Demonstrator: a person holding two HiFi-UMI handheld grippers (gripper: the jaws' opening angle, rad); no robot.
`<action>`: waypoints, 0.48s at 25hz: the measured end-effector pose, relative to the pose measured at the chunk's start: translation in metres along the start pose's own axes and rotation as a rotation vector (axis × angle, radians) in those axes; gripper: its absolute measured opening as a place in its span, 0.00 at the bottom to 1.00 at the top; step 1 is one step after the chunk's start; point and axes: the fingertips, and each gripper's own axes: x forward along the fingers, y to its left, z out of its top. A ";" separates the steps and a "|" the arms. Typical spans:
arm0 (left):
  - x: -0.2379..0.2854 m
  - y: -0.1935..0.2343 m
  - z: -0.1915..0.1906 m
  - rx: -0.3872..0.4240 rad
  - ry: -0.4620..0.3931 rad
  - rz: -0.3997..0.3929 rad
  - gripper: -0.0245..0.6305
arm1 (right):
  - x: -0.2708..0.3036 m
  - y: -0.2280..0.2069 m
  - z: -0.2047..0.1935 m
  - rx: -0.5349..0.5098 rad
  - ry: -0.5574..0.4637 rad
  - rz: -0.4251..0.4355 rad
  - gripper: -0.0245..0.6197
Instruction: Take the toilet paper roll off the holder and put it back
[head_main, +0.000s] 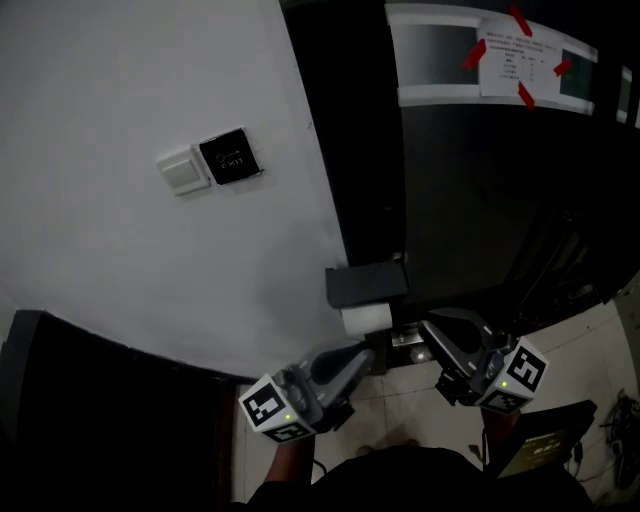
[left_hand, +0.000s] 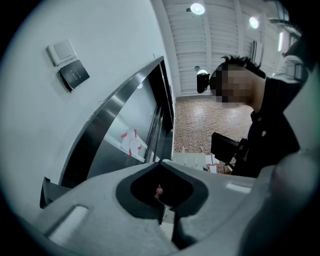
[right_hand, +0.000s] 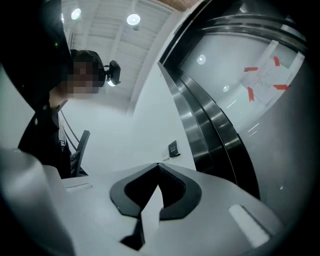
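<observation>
Head view: toilet paper roll (head_main: 365, 318) sits on the holder (head_main: 367, 283), under its black cover, on the wall by the dark door (head_main: 470, 200). Left gripper (head_main: 368, 352) has its tips just below the roll; can't tell if they touch. Right gripper (head_main: 432, 325) is off to the roll's right, not touching it. Wall switch (head_main: 185, 172) and exit plate (head_main: 230, 155) are up left.

Left gripper view: left gripper (left_hand: 162, 162) jaws together at the tips, nothing clamped that I can make out. Pointing up at the wall, switch (left_hand: 62, 50) and the door's taped notice (left_hand: 131, 141).

Right gripper view: right gripper (right_hand: 159, 164) clenched, tips meeting, empty. White wall and exit plate (right_hand: 172, 148) behind, notice (right_hand: 267, 75) on the door.
</observation>
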 end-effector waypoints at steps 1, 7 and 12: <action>0.000 -0.001 0.001 0.002 -0.002 -0.001 0.04 | 0.001 0.003 0.001 -0.002 -0.004 0.006 0.04; -0.001 0.000 0.003 0.007 -0.008 0.007 0.04 | 0.005 0.007 -0.013 -0.013 0.013 -0.003 0.04; -0.003 0.001 0.002 0.004 -0.001 0.014 0.04 | 0.008 0.009 -0.015 -0.001 0.016 0.009 0.04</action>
